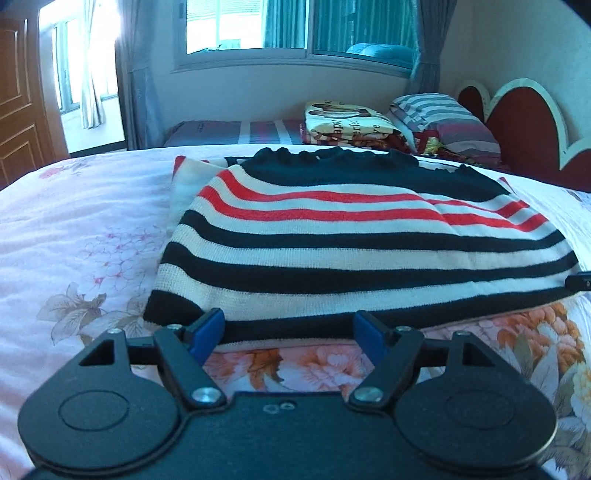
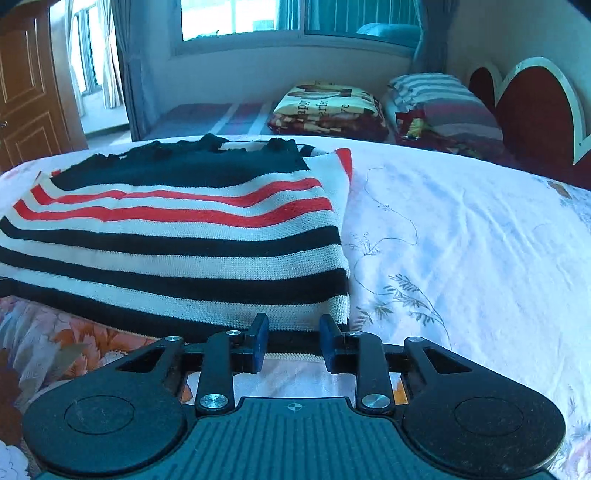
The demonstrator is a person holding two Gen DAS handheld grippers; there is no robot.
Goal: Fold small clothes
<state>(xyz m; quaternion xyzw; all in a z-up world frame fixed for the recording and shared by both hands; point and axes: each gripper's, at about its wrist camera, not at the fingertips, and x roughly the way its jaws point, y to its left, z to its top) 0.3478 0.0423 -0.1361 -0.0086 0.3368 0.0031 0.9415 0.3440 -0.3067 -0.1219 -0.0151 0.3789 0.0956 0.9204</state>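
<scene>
Sweater (image 1: 354, 236) lies flat on the floral bedspread (image 1: 74, 229), folded into a compact block, striped black, cream and red. Its stripes run left to right across both wrist views, so I read the long axis of the folded block as crosswise to my grippers. The dark ruffled neckline end points away from me, toward the window (image 1: 295, 26) and the headboard (image 1: 528, 122); the black-edged hem faces me.

Left gripper (image 1: 291, 339): I see the blue fingers (image 1: 207, 332) spread wide, one at each side of a stretch of the near hem close to the sweater's left corner. They sit at the hem's level, but I cannot tell whether they touch the fabric.

Right gripper (image 2: 293, 341): its blue fingers (image 2: 258, 341) are parted, less widely than the left pair, at the hem beside the sweater's right corner. Contact with the cloth is likewise unclear.

In the left view, a dark tip of the right gripper shows at the sweater's right edge.

Beyond the bedspread, I note a folded printed blanket (image 2: 328, 107) and a striped pillow (image 2: 443, 99) near the red headboard, well apart from the sweater.
</scene>
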